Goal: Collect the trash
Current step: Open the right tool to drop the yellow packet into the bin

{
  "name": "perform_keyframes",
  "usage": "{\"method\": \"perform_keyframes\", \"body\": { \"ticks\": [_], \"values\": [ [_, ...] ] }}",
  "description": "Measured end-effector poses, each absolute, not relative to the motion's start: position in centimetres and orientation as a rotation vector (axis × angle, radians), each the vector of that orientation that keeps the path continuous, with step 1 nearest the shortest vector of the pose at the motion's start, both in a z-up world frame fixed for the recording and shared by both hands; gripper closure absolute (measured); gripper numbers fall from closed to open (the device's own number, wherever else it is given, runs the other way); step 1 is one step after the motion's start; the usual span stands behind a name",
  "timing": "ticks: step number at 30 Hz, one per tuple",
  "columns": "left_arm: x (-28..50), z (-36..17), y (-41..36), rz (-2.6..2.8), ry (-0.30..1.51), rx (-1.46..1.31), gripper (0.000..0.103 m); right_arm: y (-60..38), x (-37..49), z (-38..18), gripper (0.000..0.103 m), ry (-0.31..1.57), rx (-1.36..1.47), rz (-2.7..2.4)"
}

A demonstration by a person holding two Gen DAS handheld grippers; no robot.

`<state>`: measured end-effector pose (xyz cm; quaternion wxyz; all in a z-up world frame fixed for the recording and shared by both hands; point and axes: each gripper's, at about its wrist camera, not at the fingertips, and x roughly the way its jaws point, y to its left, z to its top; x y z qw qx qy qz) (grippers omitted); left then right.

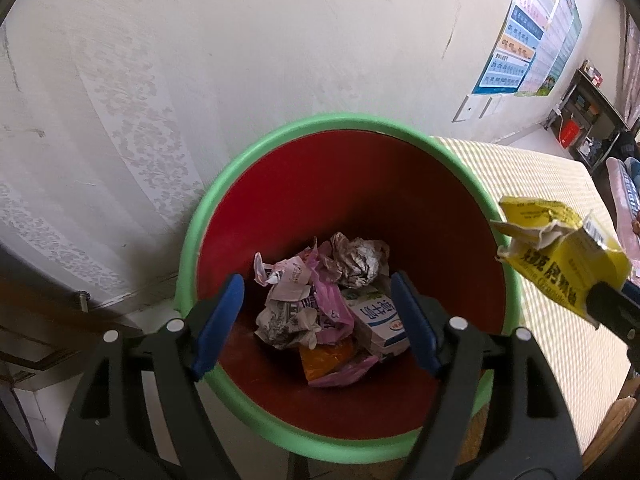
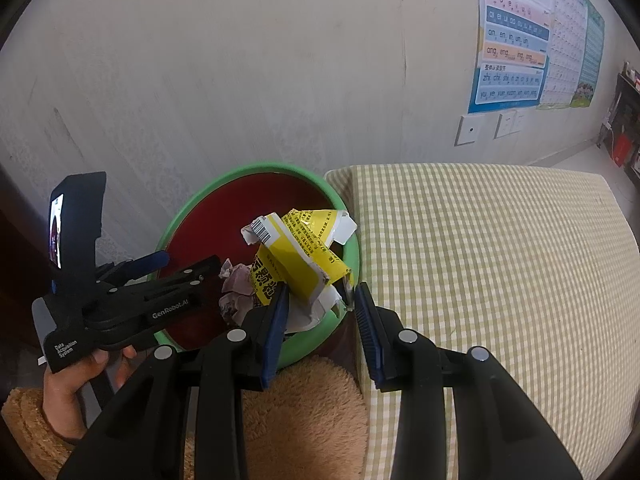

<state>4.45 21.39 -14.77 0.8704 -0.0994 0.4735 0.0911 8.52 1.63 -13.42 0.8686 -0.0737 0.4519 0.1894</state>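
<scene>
The bin (image 1: pixel 192 220) looks like smooth plastic, its green rim faintly glossy and its red inner wall matt. The trash inside is crumpled paper (image 1: pixel 358 258), a creased white carton (image 1: pixel 380 316) and shiny pink film wrappers (image 1: pixel 332 304). The torn yellow box (image 2: pixel 304 256) is thin printed card with a slight sheen – raw white edges where ripped. Both grippers – left (image 1: pixel 318 320) and right (image 2: pixel 320 320) – are matt black plastic with ribbed blue pads (image 2: pixel 276 328) and small metal rivets. The checked surface (image 2: pixel 480 260) is woven cloth; the wall (image 2: pixel 240 80) is matt and scuffed.

Both wrist views look down closely into the shared green bin (image 1: pixel 192 232) (image 2: pixel 344 216), the right from beside it.
</scene>
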Motion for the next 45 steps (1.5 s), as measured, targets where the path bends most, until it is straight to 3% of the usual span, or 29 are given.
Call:
{"method": "perform_keyframes", "body": {
  "ticks": [19,21,27,30,32,34,45],
  "values": [
    [4.0,-14.0,21.7,0.212,0.97,-0.2,0.029,2.2,8.5,-13.0,0.068,0.922,-0.162,0.423],
    [3.9,-13.8,21.8,0.216,0.967,-0.199,0.029,2.6,8.7,-12.8,0.064,0.916,-0.154,0.457],
    [3.2,-12.3,21.8,0.239,0.908,-0.2,0.017,2.8,8.2,-11.8,0.033,0.848,-0.129,0.473],
    [2.6,-10.7,21.6,0.252,0.848,-0.214,0.011,2.0,7.5,-11.0,0.03,0.807,-0.116,0.474],
    [2.1,-9.1,20.8,0.274,0.776,-0.197,0.006,1.2,6.8,-10.2,0.022,0.767,-0.11,0.475],
    [1.8,-7.6,19.8,0.297,0.716,-0.151,0.006,0.2,6.0,-9.1,0.009,0.706,-0.112,0.463],
    [0.6,-0.9,12.4,0.295,0.583,-0.055,0.006,-6.3,0.9,-2.5,0.007,0.408,-0.14,0.384]
  ]
}}
